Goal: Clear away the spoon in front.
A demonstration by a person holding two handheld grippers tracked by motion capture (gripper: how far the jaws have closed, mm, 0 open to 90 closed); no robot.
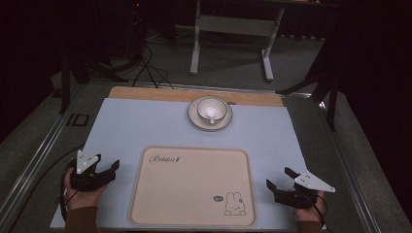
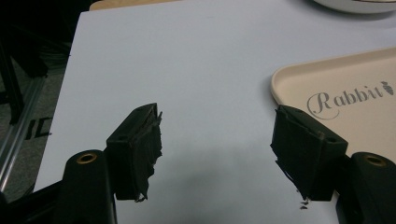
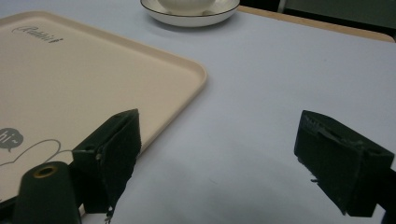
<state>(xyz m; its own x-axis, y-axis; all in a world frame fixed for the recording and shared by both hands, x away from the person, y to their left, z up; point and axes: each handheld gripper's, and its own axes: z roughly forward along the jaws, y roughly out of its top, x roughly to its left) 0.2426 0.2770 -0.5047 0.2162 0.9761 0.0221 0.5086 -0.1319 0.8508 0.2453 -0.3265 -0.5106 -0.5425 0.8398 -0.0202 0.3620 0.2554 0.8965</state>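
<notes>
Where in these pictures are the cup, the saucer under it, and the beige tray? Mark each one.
cup (image 1: 210,108): high view, on its white inner bowl.
saucer (image 1: 194,118): high view, on its bare left rim.
beige tray (image 1: 189,189): high view, on its plain flat middle.

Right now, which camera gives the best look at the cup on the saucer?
The high view: the whole cup sits on its saucer beyond the tray. The right gripper view cuts the cup off at the top; the left gripper view catches a sliver of saucer.

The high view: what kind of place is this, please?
Probably a lab or recording room: a table with a pale mat, a tray, a cup on a saucer, and floor cables.
</notes>
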